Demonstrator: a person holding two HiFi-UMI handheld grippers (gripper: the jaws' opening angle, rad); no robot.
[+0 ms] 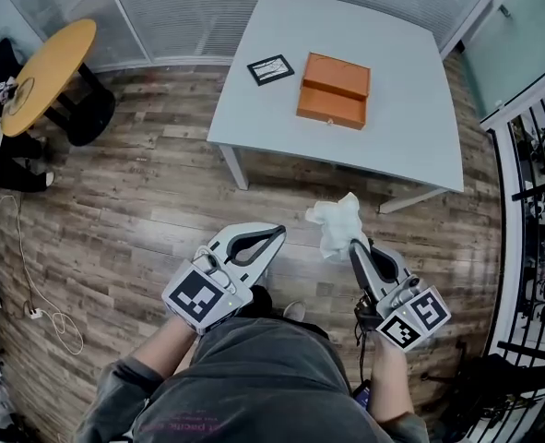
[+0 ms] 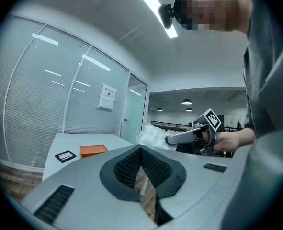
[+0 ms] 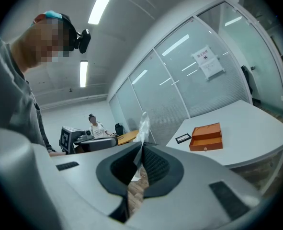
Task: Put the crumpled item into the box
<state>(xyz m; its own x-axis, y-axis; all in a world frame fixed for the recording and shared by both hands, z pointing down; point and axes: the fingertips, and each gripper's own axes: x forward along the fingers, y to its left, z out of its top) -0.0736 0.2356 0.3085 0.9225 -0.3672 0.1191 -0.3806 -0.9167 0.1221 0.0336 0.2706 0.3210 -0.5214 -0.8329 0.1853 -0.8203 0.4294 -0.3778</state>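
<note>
A white crumpled item [image 1: 338, 224] is pinched at its lower end in my right gripper [image 1: 353, 244], which is shut on it; the item sticks up past the jaw tips in the right gripper view [image 3: 143, 125]. The orange box [image 1: 333, 90] lies on the grey table [image 1: 392, 146] ahead, its lid standing open at the back [image 3: 207, 136]. My left gripper [image 1: 278, 233] is level beside the right one, its jaws shut with nothing between them [image 2: 141, 148]. Both grippers are over the wooden floor, short of the table. The left gripper view also shows the box [image 2: 93, 150] and the item [image 2: 153, 135].
A black-framed card [image 1: 270, 69] lies on the table left of the box. A round yellow table [image 1: 46, 72] stands at far left, with glass partition walls behind. A black railing [image 1: 539, 183] runs along the right. A cable [image 1: 41, 312] trails on the floor at left.
</note>
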